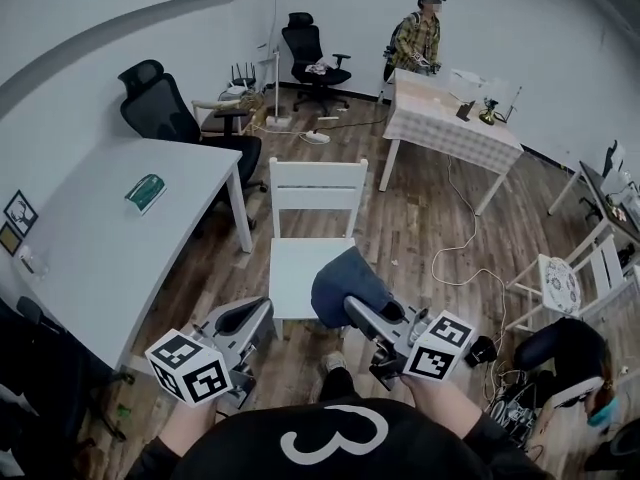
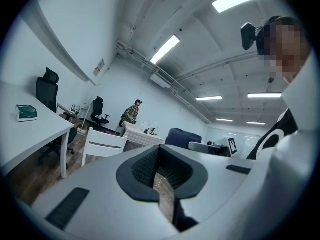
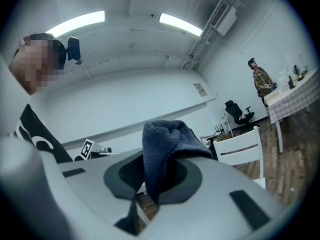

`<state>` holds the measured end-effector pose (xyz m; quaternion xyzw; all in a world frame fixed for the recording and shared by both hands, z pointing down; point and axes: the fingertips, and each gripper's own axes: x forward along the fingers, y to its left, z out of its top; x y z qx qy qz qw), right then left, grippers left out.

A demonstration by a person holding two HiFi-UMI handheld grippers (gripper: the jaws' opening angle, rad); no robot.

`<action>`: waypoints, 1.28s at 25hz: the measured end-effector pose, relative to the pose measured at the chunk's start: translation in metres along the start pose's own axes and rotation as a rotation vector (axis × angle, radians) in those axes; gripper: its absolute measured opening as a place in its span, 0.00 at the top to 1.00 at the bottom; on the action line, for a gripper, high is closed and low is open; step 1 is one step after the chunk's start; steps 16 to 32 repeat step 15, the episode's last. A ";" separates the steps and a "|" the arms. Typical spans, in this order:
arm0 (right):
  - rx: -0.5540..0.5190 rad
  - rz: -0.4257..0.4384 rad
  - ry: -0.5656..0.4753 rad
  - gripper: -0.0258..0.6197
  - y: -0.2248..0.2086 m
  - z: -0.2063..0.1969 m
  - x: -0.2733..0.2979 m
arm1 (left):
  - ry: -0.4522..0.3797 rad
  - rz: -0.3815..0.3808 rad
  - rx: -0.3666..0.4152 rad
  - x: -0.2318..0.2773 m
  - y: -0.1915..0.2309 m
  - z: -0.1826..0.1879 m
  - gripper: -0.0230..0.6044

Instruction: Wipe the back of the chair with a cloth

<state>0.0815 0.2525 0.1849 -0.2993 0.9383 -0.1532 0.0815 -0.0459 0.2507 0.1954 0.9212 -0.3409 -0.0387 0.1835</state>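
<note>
Wiping hasn't started, as far as these shots show. The right claw [image 1: 358,310] is clamped on the dark blue cloth [image 1: 345,280], which bunches up out of the jaws and hangs over the near edge of the white chair [image 1: 296,268]. It's nowhere near the chair back [image 1: 313,182], which stands at the far end of the seat, well apart from both claws. So the pickup looks done (cloth in hand, chair right there), and what's left is basically the whole job: reach across the seat, put the cloth on the back and rub it over the slats.

The left claw [image 1: 252,318] hovers just left of the seat with its jaws pulled in to a thin slit. Its own view shows only floor through the gap, so it's carrying nothing.

Hard to see:
- Only the side of the chair back facing the person shows; its far face is hidden.
- The cloth and the right claw cover part of the seat's front edge.
- Whether the cloth touches the seat or just hangs above it can't be told.
- There's no telling whether the back is dusty or clean.
- The right gripper view is mostly cloth [image 3: 165,144], with only a slice of the chair beside it.
</note>
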 end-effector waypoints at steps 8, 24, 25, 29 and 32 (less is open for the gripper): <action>-0.007 -0.018 -0.036 0.88 0.007 0.005 -0.019 | -0.007 -0.021 0.018 0.001 -0.019 0.002 0.94; -0.009 -0.010 -0.055 0.88 -0.001 0.008 -0.018 | -0.010 -0.017 0.027 0.008 -0.018 0.003 0.94; -0.009 -0.010 -0.055 0.88 -0.001 0.008 -0.018 | -0.010 -0.017 0.027 0.008 -0.018 0.003 0.94; -0.009 -0.010 -0.055 0.88 -0.001 0.008 -0.018 | -0.010 -0.017 0.027 0.008 -0.018 0.003 0.94; -0.009 -0.010 -0.055 0.88 -0.001 0.008 -0.018 | -0.010 -0.017 0.027 0.008 -0.018 0.003 0.94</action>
